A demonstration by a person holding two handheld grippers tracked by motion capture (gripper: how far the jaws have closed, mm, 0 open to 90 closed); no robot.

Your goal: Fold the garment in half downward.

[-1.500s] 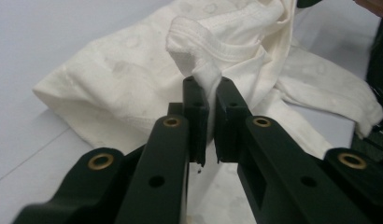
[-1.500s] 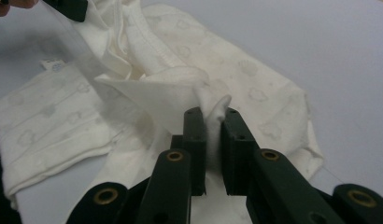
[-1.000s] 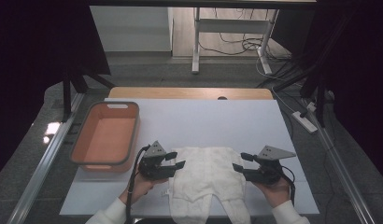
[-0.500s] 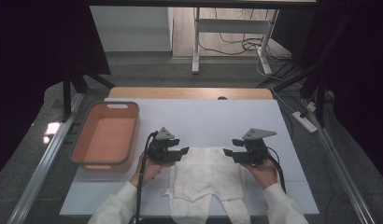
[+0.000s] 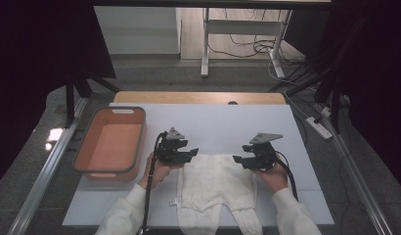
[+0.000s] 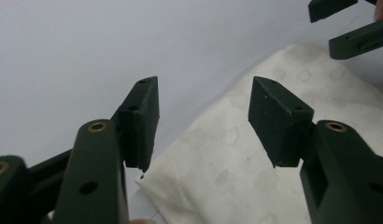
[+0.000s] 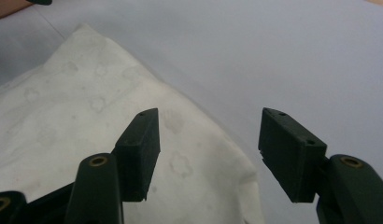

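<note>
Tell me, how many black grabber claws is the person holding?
2. The left gripper sits at the white baby pants' top left corner, beside the orange basket; the right gripper sits at the top right corner. Both are open.

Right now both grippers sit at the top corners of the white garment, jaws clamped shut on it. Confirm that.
Not quite. The left gripper and right gripper are at the white garment's top corners, but their jaws stand open, gripping nothing, as both gripper views show.
</note>
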